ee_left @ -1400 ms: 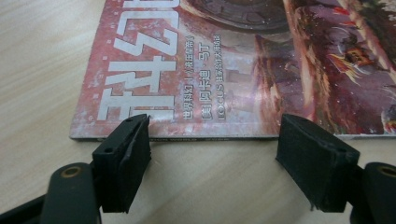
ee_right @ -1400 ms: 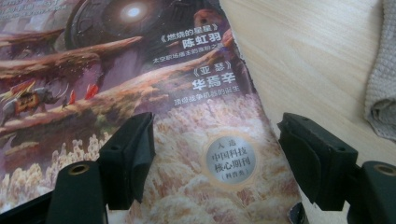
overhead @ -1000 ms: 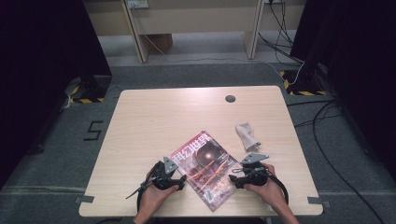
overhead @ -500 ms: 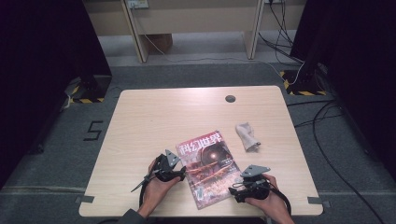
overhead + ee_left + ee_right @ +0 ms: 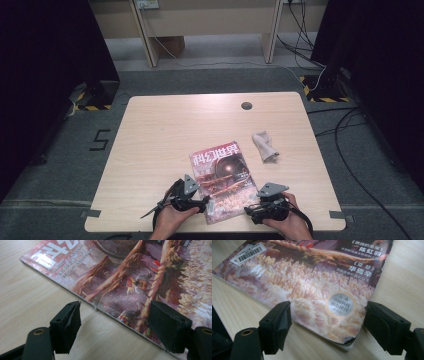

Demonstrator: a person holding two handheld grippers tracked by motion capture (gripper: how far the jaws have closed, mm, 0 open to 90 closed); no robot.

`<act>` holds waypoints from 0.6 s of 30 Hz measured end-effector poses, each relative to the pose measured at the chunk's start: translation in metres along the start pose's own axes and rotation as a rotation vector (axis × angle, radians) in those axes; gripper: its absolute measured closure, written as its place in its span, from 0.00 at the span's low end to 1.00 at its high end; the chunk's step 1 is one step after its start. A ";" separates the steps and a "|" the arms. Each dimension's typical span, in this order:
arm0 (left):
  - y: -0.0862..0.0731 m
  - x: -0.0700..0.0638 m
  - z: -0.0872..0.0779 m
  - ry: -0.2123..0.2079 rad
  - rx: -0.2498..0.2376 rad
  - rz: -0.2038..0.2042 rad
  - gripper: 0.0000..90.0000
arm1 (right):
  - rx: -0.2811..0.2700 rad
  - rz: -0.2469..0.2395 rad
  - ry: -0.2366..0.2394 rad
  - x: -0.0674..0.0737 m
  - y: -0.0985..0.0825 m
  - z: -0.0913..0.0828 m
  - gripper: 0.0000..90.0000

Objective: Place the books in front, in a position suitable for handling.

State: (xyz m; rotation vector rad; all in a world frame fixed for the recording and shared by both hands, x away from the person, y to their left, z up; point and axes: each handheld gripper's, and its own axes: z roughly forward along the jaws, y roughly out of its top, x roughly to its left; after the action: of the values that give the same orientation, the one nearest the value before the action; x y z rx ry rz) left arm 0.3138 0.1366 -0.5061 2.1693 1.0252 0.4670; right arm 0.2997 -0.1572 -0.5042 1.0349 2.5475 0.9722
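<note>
A magazine [image 5: 222,177] with a red and brown cover lies flat on the wooden table [image 5: 165,135], near its front edge. My left gripper [image 5: 204,202] sits at the magazine's left side. In the left gripper view the magazine [image 5: 130,277] has its spine edge running between the jaws of this gripper [image 5: 115,322], which have just been opening and touch nothing. My right gripper [image 5: 250,212] is at the lower right corner. In the right gripper view that slightly curled corner of the magazine [image 5: 317,290] lies between the wide jaws of this gripper [image 5: 327,322], pads clear of it.
A crumpled beige cloth [image 5: 264,146] lies on the table to the right of the magazine. A round cable hole [image 5: 246,105] sits near the far edge. Cables [image 5: 350,150] trail on the floor at the right. Both hands rest at the table's front edge.
The magazine has turned to a straighter lie. My right gripper has drawn back toward the front edge to the lower right corner. My left gripper has shifted nearer and to the right.
</note>
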 end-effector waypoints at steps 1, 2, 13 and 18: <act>0.001 0.000 0.000 0.002 0.004 0.005 0.27 | 0.002 -0.005 -0.003 0.001 0.000 0.000 0.25; 0.001 0.001 0.001 0.007 0.001 0.005 0.27 | 0.002 -0.005 -0.003 0.001 0.000 0.000 0.25; 0.002 0.014 0.003 0.060 0.001 0.013 0.25 | 0.006 -0.018 0.031 0.012 0.001 0.000 0.28; 0.005 0.020 0.005 0.089 0.005 0.003 0.24 | 0.008 -0.024 0.042 0.017 0.002 0.002 0.27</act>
State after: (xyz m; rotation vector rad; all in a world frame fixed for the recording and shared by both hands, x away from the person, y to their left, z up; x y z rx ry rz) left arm 0.3317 0.1481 -0.5057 2.1710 1.0723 0.5667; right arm 0.2892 -0.1440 -0.5039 0.9940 2.5933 0.9882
